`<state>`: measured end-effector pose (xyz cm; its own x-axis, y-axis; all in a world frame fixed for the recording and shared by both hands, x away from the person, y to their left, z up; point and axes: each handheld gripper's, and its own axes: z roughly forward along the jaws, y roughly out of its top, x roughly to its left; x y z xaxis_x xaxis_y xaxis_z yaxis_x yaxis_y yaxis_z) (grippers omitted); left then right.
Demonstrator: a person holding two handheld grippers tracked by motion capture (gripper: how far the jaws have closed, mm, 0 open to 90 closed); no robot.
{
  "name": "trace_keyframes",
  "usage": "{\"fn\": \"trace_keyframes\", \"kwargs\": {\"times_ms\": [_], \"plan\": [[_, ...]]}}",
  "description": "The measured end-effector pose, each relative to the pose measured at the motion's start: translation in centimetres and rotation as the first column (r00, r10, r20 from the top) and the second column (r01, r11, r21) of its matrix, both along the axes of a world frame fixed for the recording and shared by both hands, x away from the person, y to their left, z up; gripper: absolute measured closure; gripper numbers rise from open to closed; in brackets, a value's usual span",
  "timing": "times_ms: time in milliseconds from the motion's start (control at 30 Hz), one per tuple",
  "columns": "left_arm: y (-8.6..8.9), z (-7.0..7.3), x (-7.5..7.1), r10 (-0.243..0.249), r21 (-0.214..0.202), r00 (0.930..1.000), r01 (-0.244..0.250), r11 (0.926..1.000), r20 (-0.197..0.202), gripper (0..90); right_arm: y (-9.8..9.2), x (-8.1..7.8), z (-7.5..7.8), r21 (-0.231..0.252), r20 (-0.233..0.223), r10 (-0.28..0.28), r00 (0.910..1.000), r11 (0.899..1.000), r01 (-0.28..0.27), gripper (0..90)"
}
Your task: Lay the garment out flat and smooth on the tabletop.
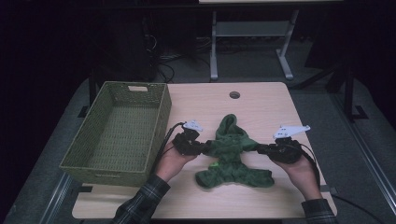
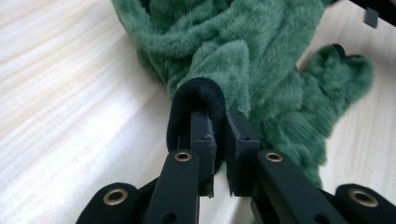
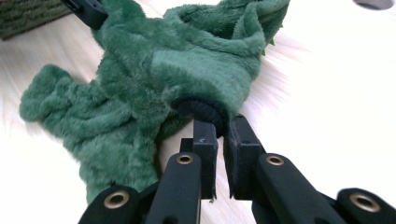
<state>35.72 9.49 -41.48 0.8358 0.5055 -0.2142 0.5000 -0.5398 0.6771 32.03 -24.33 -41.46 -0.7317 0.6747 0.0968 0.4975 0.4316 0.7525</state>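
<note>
Woven green basket [image 1: 116, 130] sits empty, outboard of the left gripper [image 1: 198, 148]. Left jaws are clamped on the black cuff [image 2: 198, 100] of one sleeve of the green fleece garment [image 1: 231, 154]. The garment lies on the table [image 1: 261, 102], spread between both pairs of jaws, hood beyond them. Right gripper [image 1: 262, 149] has its jaws pinched on the opposite cuff [image 3: 203, 109]. Risk: each hold looks like cuff edge only; pulling apart or lifting unevenly could slip a cuff free, or drag the dangling body against the basket rim.
</note>
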Motion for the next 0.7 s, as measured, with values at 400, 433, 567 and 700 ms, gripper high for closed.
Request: {"fn": "trace_keyframes", "kwargs": {"times_ms": [400, 433, 567, 700], "plan": [[1.0, -3.2, -1.7, 0.009, 0.096, 0.9958, 0.0, 0.9954, -0.091, 82.7, 1.3, -0.5, -2.7, -0.098, -0.174, 0.088, 0.9808, 0.99, -0.106, 84.0], [0.9, -3.4, -1.7, 0.005, 0.107, 0.995, 0.005, 0.9942, -0.1, 82.3, 1.4, -0.5, -3.0, -0.099, -0.182, 0.091, 0.9791, 0.989, -0.11, 83.9], [0.6, -3.6, -1.9, -0.009, 0.136, 0.9958, 0.021, 0.9905, -0.091, 77.0, 1.7, -0.5, -3.9, -0.108, -0.203, 0.097, 0.9743, 0.987, -0.121, 81.0], [0.8, -1.9, -2.6, 0.011, 0.115, 0.998, -0.004, 0.9934, -0.062, 60.0, 1.2, -1.0, -3.3, -0.107, -0.179, 0.088, 0.9799, 0.988, -0.108, 66.5]]}}
